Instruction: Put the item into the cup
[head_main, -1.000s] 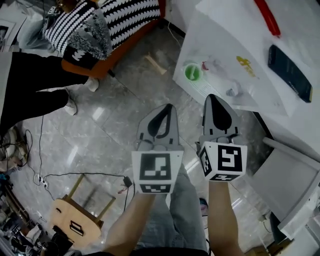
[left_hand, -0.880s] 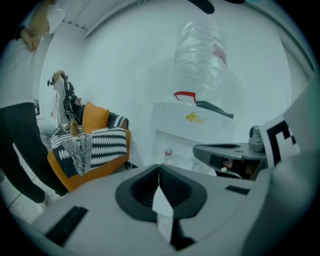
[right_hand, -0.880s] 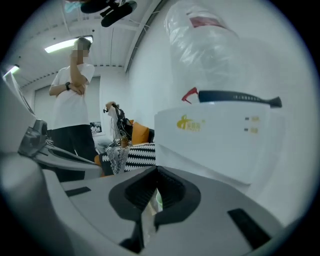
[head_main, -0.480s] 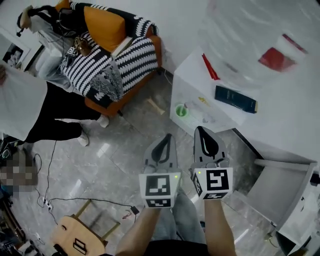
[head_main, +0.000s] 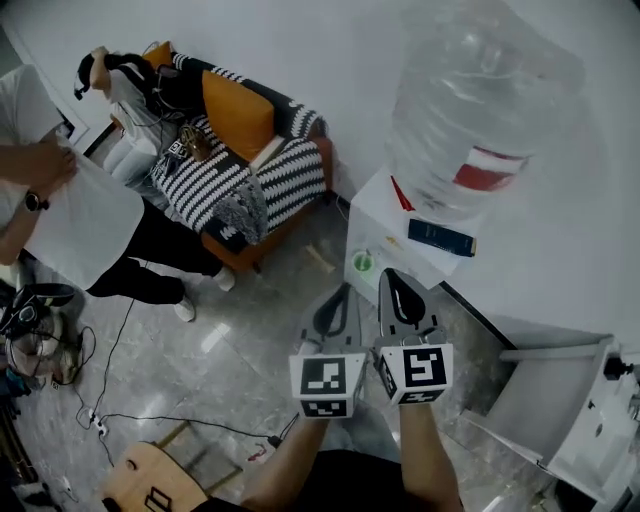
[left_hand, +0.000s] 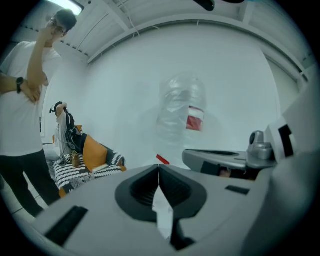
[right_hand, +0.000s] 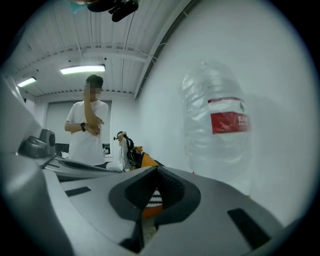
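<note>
A small green cup (head_main: 362, 262) stands at the near left corner of a white table (head_main: 385, 225). What else lies by the cup is too small to tell. Both grippers hang side by side in the air above the floor, short of the table. The left gripper (head_main: 338, 294) has its jaws pressed together with nothing between them, and it points a little left of the cup. The right gripper (head_main: 391, 277) is likewise shut and empty, its tip just below the table's edge. The left gripper (left_hand: 159, 169) and the right gripper (right_hand: 157, 171) show their jaws meeting at the tip in their own views.
A big clear water bottle (head_main: 480, 100) with a red label rises over the table, which also bears a dark blue book (head_main: 440, 237) and a red pen (head_main: 400, 193). An orange sofa (head_main: 240, 130) with striped cushions, a person in white (head_main: 70, 215), a wooden stool (head_main: 150, 485), floor cables.
The head view has tilted up and drawn back, so the table and cup look smaller and farther. Both grippers stay shut and side by side, a little lower in the picture.
</note>
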